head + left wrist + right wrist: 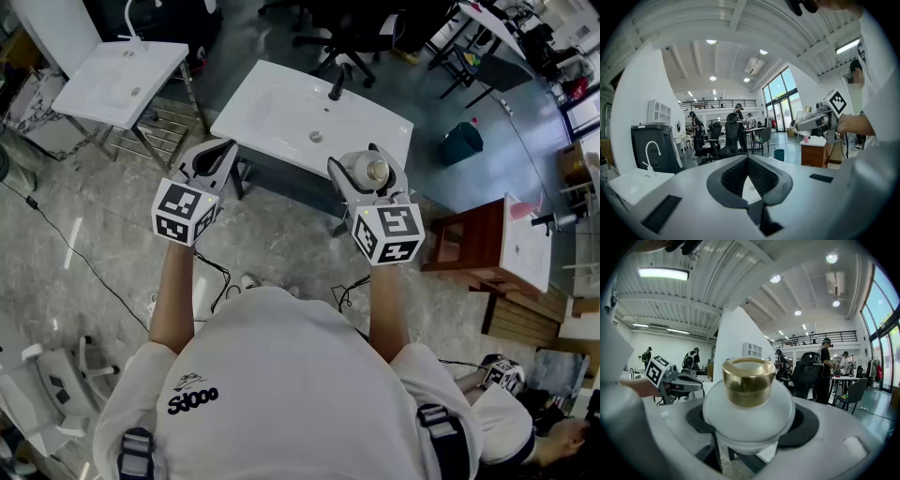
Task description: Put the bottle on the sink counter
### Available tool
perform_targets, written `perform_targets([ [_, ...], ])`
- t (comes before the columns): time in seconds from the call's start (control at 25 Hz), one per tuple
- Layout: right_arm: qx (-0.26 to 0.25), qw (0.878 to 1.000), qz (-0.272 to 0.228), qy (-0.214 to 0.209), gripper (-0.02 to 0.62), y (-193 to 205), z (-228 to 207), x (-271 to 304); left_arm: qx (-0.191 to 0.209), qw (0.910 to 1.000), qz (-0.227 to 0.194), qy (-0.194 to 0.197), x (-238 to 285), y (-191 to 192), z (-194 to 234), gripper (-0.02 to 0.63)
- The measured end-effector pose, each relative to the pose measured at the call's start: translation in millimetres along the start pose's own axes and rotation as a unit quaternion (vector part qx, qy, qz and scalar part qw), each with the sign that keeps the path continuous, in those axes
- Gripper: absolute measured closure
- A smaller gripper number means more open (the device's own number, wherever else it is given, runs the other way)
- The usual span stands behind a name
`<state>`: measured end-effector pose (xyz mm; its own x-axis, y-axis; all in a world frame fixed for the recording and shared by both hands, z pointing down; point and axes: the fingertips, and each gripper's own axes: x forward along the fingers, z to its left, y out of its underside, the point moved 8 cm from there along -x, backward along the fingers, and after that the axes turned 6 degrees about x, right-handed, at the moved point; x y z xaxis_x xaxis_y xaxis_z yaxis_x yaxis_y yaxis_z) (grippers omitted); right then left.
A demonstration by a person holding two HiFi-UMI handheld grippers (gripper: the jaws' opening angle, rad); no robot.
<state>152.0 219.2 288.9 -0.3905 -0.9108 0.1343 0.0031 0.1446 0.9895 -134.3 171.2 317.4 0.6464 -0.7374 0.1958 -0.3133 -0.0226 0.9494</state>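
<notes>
The squat white round bottle with gold cap [748, 411], likely light but slick (perhaps breakable), sits clamped at its belly in the right gripper's [367, 172] jaws, just near of the white sink worktop [272, 103]; the left gripper's [215, 157] jaws are together.

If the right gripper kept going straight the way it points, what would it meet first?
Probably the white sink counter: in the head view the right gripper, shut on the gold-capped bottle, points at its near edge. Height is unclear; it might pass above.
</notes>
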Motion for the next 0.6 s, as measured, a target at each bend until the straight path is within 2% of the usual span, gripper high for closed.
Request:
perform_targets([
  [0.16,-0.002,1.000,-0.006,-0.001,0.247,-5.6,-6.8,-15.7,-0.011,0.9998,0.013,0.007,-0.9,-1.0,-20.1,0.601],
  [0.32,0.006,1.000,-0.002,-0.009,0.247,-4.9,-16.4,-24.9,-0.013,0.9997,0.018,-0.013,-1.4,-4.2,-32.4,0.601],
  [0.6,0.028,0.998,0.004,-0.048,0.248,0.9,-35.7,-34.7,-0.014,0.9991,0.026,-0.030,-1.3,-11.7,-54.1,0.601],
])
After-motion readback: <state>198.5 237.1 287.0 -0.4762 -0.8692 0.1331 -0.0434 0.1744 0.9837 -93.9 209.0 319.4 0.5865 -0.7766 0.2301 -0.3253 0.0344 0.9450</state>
